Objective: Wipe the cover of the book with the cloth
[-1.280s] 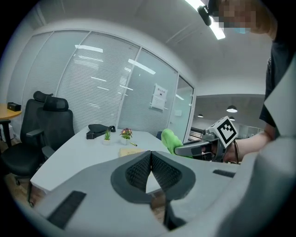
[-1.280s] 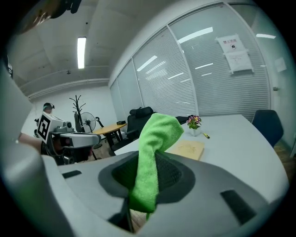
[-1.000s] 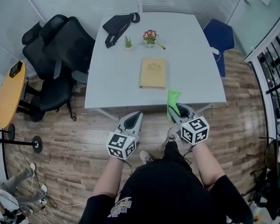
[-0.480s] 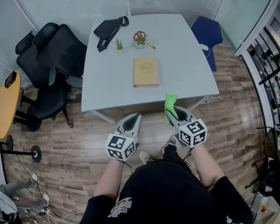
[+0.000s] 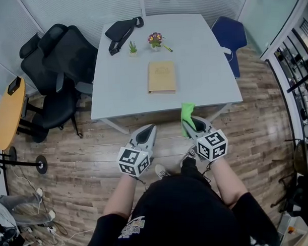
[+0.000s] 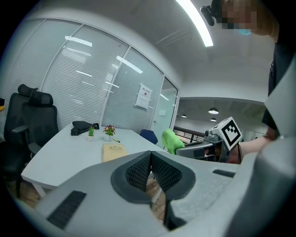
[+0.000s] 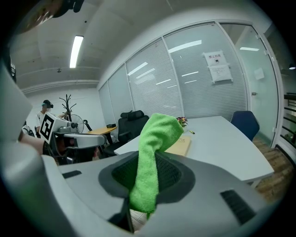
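Bright green cloth (image 7: 157,134) in my grey right claw (image 7: 150,162); grey left claw (image 6: 150,156), dark ribbed pads; black-and-white square markers on each cube; ahead of the claws, tan book (image 5: 161,77) on pale grey table (image 5: 207,72)

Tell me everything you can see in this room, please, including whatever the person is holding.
table: one, pale grey, centre of the room
book: one, tan, flat near the table's middle
bag: one, black, table's far left corner
potted plant: one, green, small, beside the bag
flowers: one pot, purple and yellow, right of the plant
office chairs: seemingly two, black, left of the table
blue chair: one, at the table's far right corner
round table: one, yellow, left edge
cloth: one, bright green, pinched in the right gripper
left gripper: one, grey, shut, empty
right gripper: one, grey, shut on the cloth
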A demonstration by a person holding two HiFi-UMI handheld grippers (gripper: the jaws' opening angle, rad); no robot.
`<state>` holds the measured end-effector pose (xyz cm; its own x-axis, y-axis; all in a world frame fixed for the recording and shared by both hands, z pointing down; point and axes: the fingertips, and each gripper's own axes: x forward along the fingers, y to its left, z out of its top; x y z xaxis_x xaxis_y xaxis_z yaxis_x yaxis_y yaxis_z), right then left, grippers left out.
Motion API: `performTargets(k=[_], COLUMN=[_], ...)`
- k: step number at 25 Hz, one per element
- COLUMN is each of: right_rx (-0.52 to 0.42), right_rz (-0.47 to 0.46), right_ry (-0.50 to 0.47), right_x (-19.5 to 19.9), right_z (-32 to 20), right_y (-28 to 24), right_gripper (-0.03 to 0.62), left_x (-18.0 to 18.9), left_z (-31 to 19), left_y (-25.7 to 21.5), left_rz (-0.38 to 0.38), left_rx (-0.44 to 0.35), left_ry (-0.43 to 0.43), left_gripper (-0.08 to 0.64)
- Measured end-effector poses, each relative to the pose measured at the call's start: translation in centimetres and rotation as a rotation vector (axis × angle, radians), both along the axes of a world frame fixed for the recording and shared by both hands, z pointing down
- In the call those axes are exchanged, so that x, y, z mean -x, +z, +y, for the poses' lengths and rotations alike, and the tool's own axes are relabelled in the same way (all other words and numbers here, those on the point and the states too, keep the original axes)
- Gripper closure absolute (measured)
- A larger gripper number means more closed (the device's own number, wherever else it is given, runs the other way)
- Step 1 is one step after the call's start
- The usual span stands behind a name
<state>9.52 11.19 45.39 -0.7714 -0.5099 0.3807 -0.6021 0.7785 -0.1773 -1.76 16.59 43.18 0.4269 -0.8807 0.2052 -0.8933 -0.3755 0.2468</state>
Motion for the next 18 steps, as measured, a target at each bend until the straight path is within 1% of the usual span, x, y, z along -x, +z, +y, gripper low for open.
performTargets(k=[18], right_rx=[0.005], right_rz=[-0.012], right_ry=[0.012], right_x=[-0.44], right_z=[0.09], right_y=[0.28], right_gripper=[0.497], left_x=[-0.53], left_z=[-0.14], left_y=[0.14], left_rz=[-0.007], left_rx=[0.004], left_ry=[0.012], left_gripper=[0.554])
